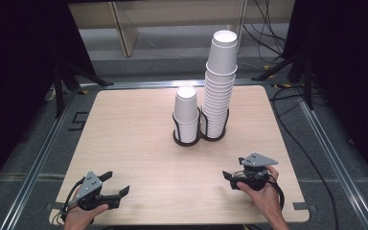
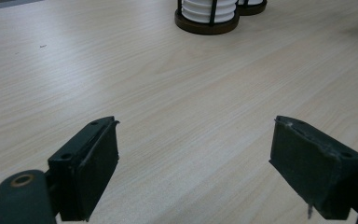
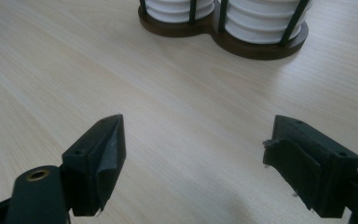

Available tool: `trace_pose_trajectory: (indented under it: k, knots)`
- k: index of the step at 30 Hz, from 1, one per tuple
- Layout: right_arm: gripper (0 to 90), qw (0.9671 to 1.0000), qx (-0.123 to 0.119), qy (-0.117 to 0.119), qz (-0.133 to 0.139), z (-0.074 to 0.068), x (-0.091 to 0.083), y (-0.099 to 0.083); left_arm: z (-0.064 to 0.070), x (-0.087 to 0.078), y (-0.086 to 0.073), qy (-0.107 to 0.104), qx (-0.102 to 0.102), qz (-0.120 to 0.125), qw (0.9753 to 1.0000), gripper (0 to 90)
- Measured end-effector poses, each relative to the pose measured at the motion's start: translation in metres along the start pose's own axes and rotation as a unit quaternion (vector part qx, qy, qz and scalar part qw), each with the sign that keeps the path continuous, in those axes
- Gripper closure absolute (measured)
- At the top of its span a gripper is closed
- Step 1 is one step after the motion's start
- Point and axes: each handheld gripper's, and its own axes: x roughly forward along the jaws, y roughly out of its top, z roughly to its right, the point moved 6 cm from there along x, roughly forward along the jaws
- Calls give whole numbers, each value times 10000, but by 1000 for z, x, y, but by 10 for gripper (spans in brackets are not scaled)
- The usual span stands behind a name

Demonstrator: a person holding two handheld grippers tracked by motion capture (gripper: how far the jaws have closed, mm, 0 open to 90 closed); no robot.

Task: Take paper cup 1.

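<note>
I have both the left gripper [image 1: 117,189] and the right gripper [image 1: 231,175] spread and empty, well in front of the cup holder [image 1: 199,136] holding two cup stacks, so next I must reach forward to the tall stack [image 1: 219,91].

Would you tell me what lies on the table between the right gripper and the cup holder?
Nothing: in the right gripper view, bare wood runs from the open right gripper up to the cup holder. The high view shows the same clear stretch of table.
</note>
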Motion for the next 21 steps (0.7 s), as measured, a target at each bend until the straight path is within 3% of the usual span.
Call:
trace_pose_trajectory:
  k: [2, 4, 5, 9, 11, 15, 20, 21]
  knots:
    - [168, 9999, -93, -35, 16, 1, 0, 2, 0, 0, 0, 18, -6, -9, 10000, 148]
    - [166, 10000, -37, -5, -13, -1, 0, 3, 0, 0, 0, 5, -21, 23, 10000, 148]
    - [162, 9999, -160, 36, 52, -2, 2, 8, -1, 1, 1, -3, -39, 66, 10000, 148]
    - [158, 9995, -270, 116, 97, -7, 6, 22, -3, 0, 0, 31, -28, 28, 10000, 148]
    - [158, 9995, -264, 155, 90, -9, 6, 25, -3, 0, 0, 27, -37, 38, 10000, 148]
    - [158, 9988, -171, 314, 322, -15, 10, 47, -2, 1, 0, 32, -48, 40, 10000, 148]
    - [158, 9978, -195, 322, 547, -18, 15, 68, -2, 0, 0, 18, -28, 65, 10000, 148]
    - [158, 9981, -199, 336, 485, -19, 16, 71, -2, 0, 0, 18, -28, 65, 10000, 148]
